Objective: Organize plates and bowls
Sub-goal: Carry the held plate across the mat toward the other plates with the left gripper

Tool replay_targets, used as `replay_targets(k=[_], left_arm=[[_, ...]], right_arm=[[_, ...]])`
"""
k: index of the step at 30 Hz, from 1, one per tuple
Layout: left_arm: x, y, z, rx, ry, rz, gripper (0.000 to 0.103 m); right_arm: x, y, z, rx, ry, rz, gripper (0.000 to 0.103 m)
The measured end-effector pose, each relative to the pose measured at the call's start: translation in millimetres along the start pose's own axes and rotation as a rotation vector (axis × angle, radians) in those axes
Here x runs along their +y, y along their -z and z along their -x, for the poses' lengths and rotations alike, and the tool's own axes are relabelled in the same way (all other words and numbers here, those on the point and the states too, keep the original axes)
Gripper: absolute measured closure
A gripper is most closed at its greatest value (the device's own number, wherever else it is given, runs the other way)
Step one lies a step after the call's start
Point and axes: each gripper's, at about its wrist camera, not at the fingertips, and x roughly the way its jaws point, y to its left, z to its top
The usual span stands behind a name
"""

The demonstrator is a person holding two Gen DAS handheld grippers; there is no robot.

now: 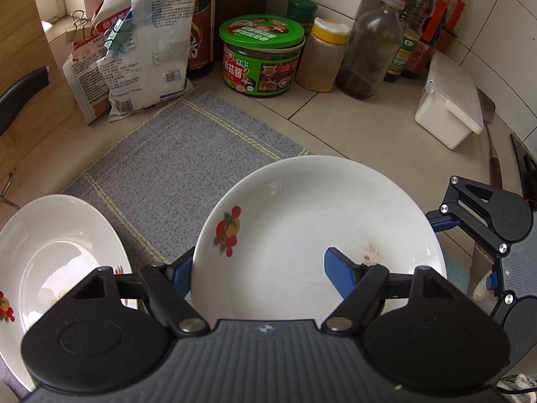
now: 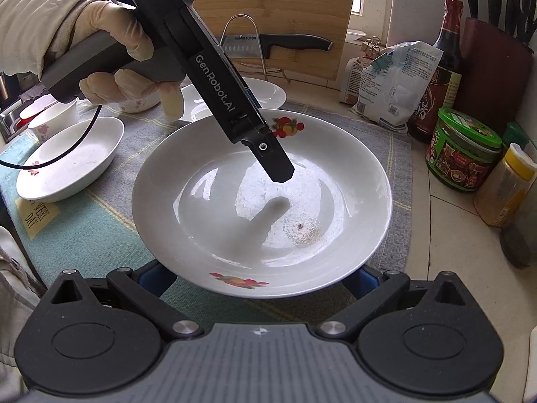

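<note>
A white deep plate with fruit prints (image 1: 302,228) (image 2: 261,201) is held above the grey-blue cloth. My left gripper (image 1: 265,275) straddles its near-left rim, one blue finger (image 1: 340,270) inside the plate and the other below it, and grips it. In the right wrist view the left gripper's finger (image 2: 275,161) reaches into the plate from above. My right gripper (image 2: 258,278) is open, its blue fingers low on either side beneath the plate's near rim. A second fruit-print plate (image 1: 57,268) lies at the left.
More white plates and bowls (image 2: 67,161) (image 2: 235,97) lie on the cloth (image 1: 174,164). Bags, a dark sauce bottle (image 1: 201,33), a green-lidded jar (image 1: 261,60), spice jars, bottles and a white box (image 1: 449,100) line the back. A cutting board with a knife (image 2: 285,45) stands behind.
</note>
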Motion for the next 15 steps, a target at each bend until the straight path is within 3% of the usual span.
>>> replay_targets(k=[15], left_arm=[[8.6,-29.7,-31.6,0.004,0.001,0.000,0.026]], right_arm=[[-36.8,-1.4,-18.5,0.013,0.009,-0.009,0.000]])
